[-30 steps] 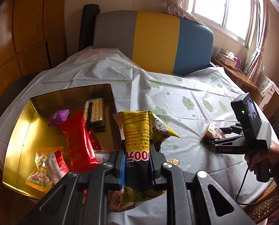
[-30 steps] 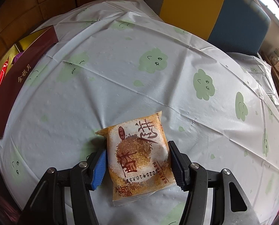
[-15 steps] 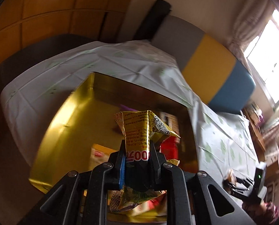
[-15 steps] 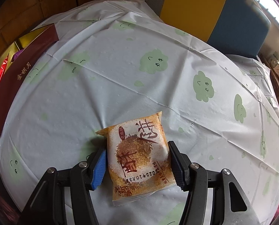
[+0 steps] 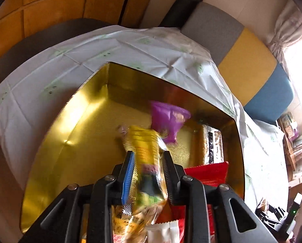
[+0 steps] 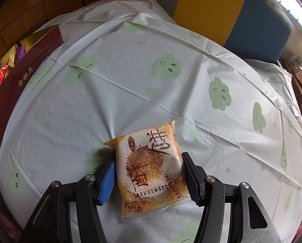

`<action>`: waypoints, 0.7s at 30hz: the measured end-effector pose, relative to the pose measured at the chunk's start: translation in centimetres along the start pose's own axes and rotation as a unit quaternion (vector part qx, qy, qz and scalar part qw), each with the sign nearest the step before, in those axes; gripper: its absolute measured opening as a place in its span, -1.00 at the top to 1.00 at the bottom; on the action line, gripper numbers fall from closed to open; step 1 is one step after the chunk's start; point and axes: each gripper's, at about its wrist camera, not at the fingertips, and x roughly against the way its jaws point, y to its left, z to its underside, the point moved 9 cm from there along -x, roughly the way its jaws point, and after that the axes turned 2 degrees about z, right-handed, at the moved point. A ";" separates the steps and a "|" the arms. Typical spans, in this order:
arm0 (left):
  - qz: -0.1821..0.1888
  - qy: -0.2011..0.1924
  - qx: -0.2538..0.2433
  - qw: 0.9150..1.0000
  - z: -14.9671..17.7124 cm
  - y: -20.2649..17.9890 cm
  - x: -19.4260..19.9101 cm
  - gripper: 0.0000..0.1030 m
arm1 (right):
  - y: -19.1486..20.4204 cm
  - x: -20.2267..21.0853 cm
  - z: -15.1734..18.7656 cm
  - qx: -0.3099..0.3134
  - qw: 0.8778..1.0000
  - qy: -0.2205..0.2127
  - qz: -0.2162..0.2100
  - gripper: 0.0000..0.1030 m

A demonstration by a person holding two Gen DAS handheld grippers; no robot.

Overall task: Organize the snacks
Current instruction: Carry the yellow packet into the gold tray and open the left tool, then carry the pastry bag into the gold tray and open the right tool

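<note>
In the left wrist view my left gripper point(image 5: 148, 158) hangs over the gold box point(image 5: 74, 125). Its jaws have parted and the yellow snack bag point(image 5: 146, 158), blurred, sits loosely between them. A purple packet point(image 5: 167, 119), a dark biscuit pack point(image 5: 211, 143) and a red packet point(image 5: 206, 173) lie in the box. In the right wrist view my right gripper point(image 6: 149, 166) is open around an orange pastry packet point(image 6: 151, 168) lying flat on the tablecloth point(image 6: 130, 81); its fingers stand at the packet's two sides.
The box's dark red side point(image 6: 19, 81) shows at the left of the right wrist view. A grey, yellow and blue headboard point(image 6: 222, 10) stands behind the table. A shelf with small items point(image 5: 290, 129) is at the far right.
My left gripper has opened and the yellow bag has slipped looser and blurred between the fingers, with the view tilted further down into the box. The right gripper and pastry packet have not moved.
</note>
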 end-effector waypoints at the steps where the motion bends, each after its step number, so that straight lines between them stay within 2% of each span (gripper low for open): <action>1: -0.006 -0.004 -0.003 1.000 -0.1 0.0 0.0 0.37 | 0.0 0.0 0.0 0.000 1.000 0.000 0.000 -0.17; 13: -0.047 -0.039 -0.054 0.997 2.0 -0.7 3.2 0.37 | 0.1 0.1 0.1 0.004 1.000 -0.002 0.005 -0.17; 21: -0.044 -0.057 -0.076 0.994 4.0 -2.3 5.7 0.37 | 0.4 0.3 0.1 0.006 1.000 -0.003 0.011 -0.17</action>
